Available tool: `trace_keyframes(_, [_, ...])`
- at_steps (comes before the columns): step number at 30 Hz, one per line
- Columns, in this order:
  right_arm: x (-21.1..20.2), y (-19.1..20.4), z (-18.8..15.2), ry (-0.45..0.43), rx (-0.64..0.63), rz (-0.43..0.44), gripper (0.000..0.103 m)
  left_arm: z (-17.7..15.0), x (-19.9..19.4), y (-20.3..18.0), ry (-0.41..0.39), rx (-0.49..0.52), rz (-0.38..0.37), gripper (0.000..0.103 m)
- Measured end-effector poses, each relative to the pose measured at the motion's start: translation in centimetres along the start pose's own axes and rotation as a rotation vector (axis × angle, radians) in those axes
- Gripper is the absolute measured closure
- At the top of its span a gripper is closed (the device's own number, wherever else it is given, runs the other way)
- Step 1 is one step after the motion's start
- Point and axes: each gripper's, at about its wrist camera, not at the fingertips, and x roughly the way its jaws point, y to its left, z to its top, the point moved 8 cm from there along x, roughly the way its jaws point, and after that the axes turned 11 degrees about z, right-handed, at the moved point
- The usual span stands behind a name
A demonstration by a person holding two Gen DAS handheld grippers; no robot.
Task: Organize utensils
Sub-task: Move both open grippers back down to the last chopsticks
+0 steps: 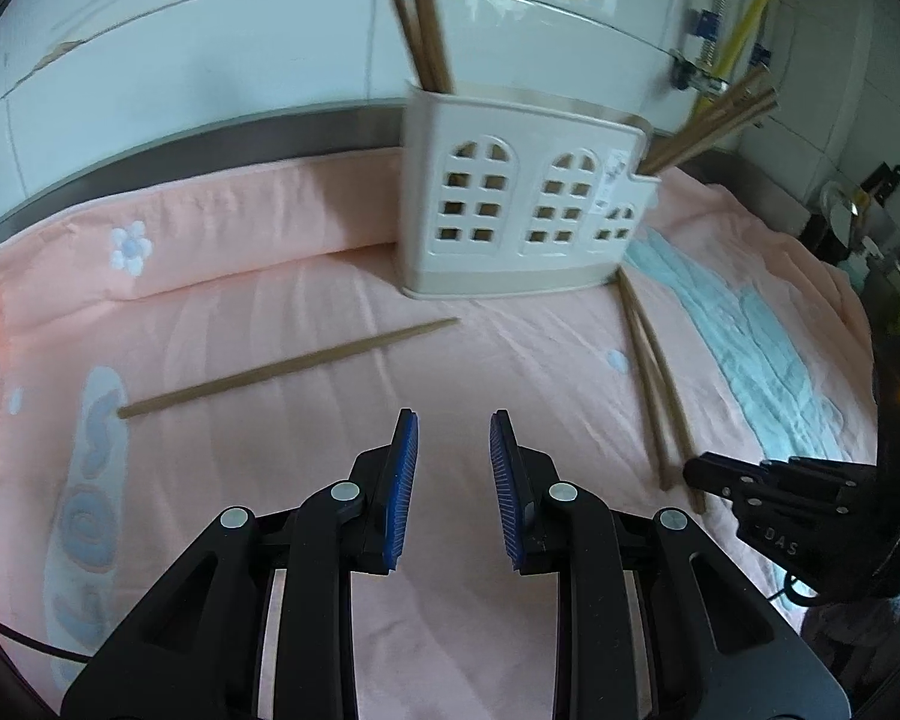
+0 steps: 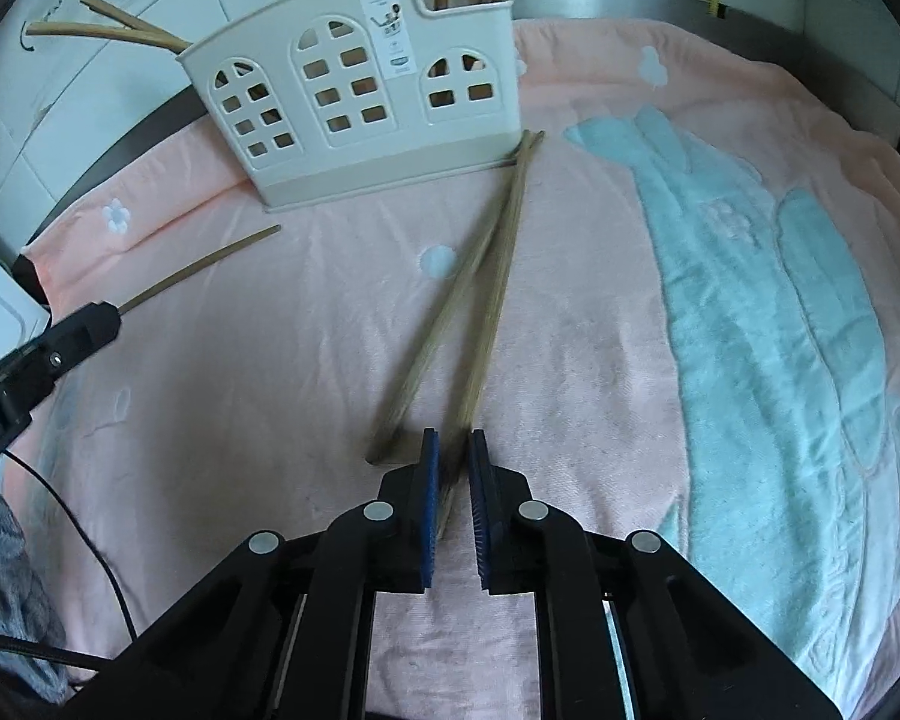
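Note:
A cream utensil holder (image 1: pixel 522 204) with window cut-outs stands on the pink towel (image 1: pixel 330 312) and holds several wooden chopsticks; it also shows in the right wrist view (image 2: pixel 360 90). One chopstick (image 1: pixel 288 366) lies loose on the towel ahead and left of my open, empty left gripper (image 1: pixel 453 420). Two more chopsticks (image 2: pixel 486 276) lie crossed from the holder's corner toward me. My right gripper (image 2: pixel 453 438) is narrowed around the near end of one of them (image 2: pixel 492 312), with small gaps still showing at the pads. The right gripper also shows in the left wrist view (image 1: pixel 696 474).
The towel has a light blue whale pattern (image 2: pixel 780 312) on the right. A tiled wall (image 1: pixel 210 60) and a metal counter edge (image 1: pixel 210 144) run behind the holder. A white box (image 2: pixel 0 288) sits at the left, and a cable (image 2: pixel 90 552) runs near it.

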Motion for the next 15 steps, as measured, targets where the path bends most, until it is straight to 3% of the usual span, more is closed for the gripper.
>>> trace_keyframes(12, [-6.4,-1.8,1.3,-0.157,-0.103,-0.026,0.095,-2.1,0.5,-8.8,0.056,0.124,-0.154,0.078])
trace_keyframes(15, [-8.6,-1.3,2.0,-0.205,-0.15,-0.022,0.095,-2.6,0.9,-10.4,0.071,0.144,-0.164,0.067])
